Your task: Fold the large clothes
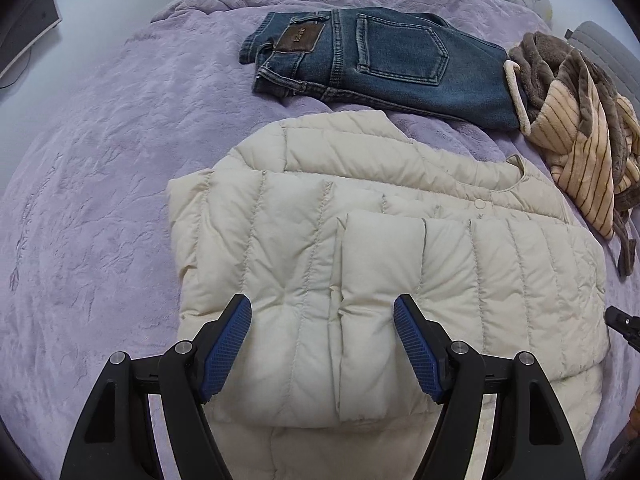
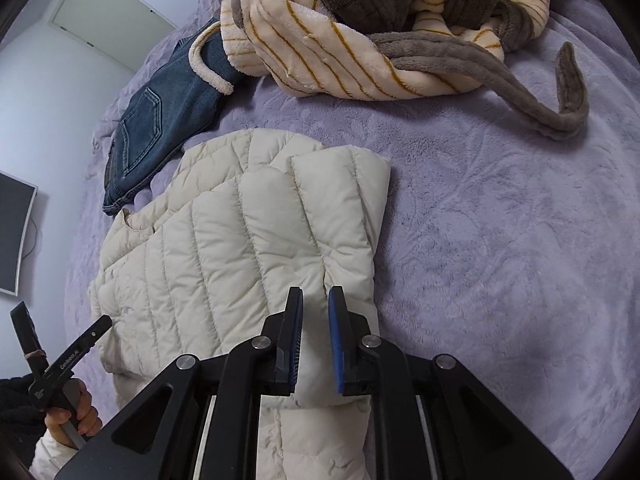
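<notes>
- Cream quilted jacket (image 1: 360, 248) lies flat on the bed (image 1: 100, 200), partly folded, on the lavender plush cover near the bed's near edge.
- Left tool (image 1: 322, 316) hangs above the jacket's near part, pointing steeply down. Blue pads (image 1: 230, 344) stand wide apart, nothing between them. A folded sleeve panel sits under the gap; contact with the fabric cannot be told.
- Right tool (image 2: 315, 320) is over the jacket's right-hand folded edge, near its lower corner. The jaws are nearly together, with cream fabric showing in the narrow slot between them; whether the pads actually pinch the fabric cannot be told.
- In the right wrist view the jacket (image 2: 240, 248) has its long axis running from the near edge of the bed away toward the jeans (image 2: 160, 120). The round neckline lies to the left, toward the left tool's side.
- In the left wrist view the neckline and a snap button lie to the right of the jacket, quilt lines running across the view.
- Folded jeans (image 1: 380, 60) lie beyond the jacket, apart from it.
- A striped fleece robe (image 1: 576, 120) is heaped at the far right of the bed, touching the jeans' end.
- The person's hand (image 2: 72, 412) grips the left tool's handle, at the lower left of the right wrist view.
</notes>
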The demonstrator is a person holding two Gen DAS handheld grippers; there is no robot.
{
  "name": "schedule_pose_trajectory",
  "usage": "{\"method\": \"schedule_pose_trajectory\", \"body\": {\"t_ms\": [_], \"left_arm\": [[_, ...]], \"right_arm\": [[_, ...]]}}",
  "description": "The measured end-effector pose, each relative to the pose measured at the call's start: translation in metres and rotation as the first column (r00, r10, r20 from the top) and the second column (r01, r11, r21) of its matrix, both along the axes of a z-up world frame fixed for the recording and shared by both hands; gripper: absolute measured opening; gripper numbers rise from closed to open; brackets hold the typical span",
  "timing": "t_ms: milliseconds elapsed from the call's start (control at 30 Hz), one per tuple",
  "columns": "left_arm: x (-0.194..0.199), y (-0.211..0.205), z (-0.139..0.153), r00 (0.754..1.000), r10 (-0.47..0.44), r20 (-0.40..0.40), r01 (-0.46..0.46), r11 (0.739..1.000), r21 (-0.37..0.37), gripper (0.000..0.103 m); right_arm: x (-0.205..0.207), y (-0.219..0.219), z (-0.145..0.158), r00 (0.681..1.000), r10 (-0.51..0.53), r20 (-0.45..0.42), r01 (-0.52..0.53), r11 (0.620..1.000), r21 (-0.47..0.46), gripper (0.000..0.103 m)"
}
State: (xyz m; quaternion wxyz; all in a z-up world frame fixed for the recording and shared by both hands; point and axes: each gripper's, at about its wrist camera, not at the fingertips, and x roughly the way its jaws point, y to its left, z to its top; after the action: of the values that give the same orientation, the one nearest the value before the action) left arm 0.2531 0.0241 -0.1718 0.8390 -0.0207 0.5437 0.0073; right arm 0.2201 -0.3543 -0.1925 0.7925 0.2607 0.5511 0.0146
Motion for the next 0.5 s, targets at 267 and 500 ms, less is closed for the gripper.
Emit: {"method": "schedule_pose_trajectory", "body": {"t_ms": [267, 500], "left_arm": [[-0.014, 0.008, -0.015, 0.996, 0.018, -0.083, -0.011, 0.996, 0.084, 0.075], [-0.032, 0.012, 0.007, 0.996, 0.034, -0.087, -0.028, 0.997, 0.071, 0.074]], "right_arm": [[-0.03, 0.009, 0.008, 0.999, 0.017, -0.048, -0.016, 1.0, 0.016, 0.015], [-0.053, 0.014, 0.019, 0.997, 0.02, -0.076, -0.017, 0.999, 0.031, 0.015]]}}
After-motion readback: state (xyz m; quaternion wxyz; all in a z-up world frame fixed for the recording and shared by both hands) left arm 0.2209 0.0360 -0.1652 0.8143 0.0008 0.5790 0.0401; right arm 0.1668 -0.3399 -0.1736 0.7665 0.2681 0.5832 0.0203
